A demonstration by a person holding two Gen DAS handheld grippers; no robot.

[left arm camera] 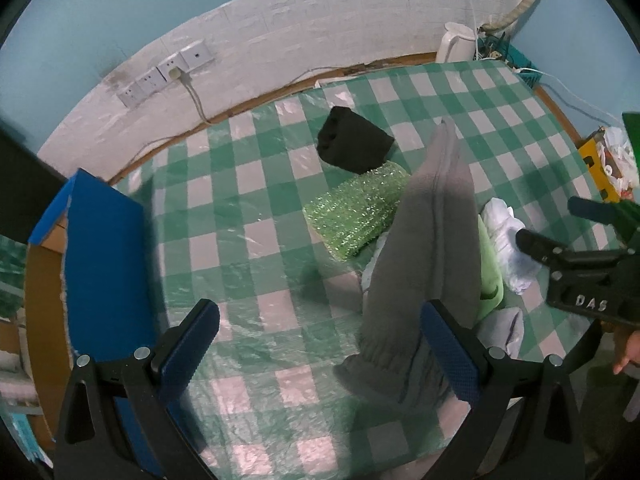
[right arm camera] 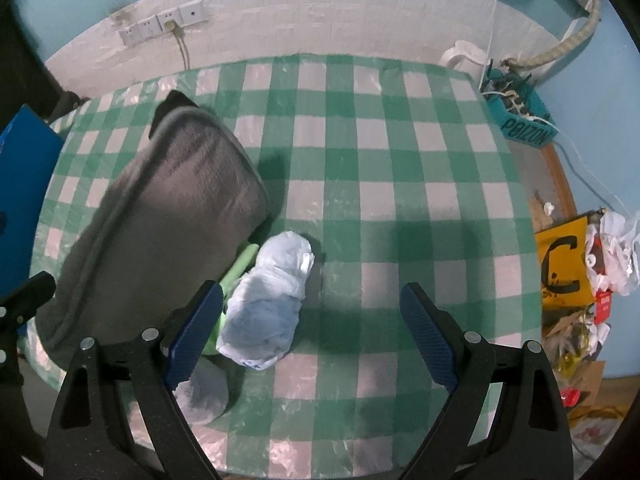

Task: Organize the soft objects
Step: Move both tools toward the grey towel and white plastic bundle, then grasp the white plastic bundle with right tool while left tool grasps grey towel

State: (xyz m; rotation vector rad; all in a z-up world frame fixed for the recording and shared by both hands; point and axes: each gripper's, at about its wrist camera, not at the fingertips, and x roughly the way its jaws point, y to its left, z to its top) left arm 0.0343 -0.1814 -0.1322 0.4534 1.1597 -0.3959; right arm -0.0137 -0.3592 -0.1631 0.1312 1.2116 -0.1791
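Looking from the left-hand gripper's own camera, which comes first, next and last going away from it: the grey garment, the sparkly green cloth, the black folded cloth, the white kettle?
From the left gripper:
1. Grey garment, right beside its right finger.
2. Sparkly green cloth, mid-table, ahead.
3. Black folded cloth, just behind the green one.
4. White kettle, at the far wall, right.

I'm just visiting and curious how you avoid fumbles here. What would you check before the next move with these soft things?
1. Left gripper open: ok, jaws wide apart.
2. Right gripper open: ok, nothing between its fingers.
3. Grey cloth held: cannot tell; it stands up beside the left gripper's right finger, grip not visible.
4. White bundle reachable: ok, just ahead of the right gripper, by its left finger.
5. Blue box ready: cannot tell, its inside is hidden.
6. Checked tablecloth has free space: ok.
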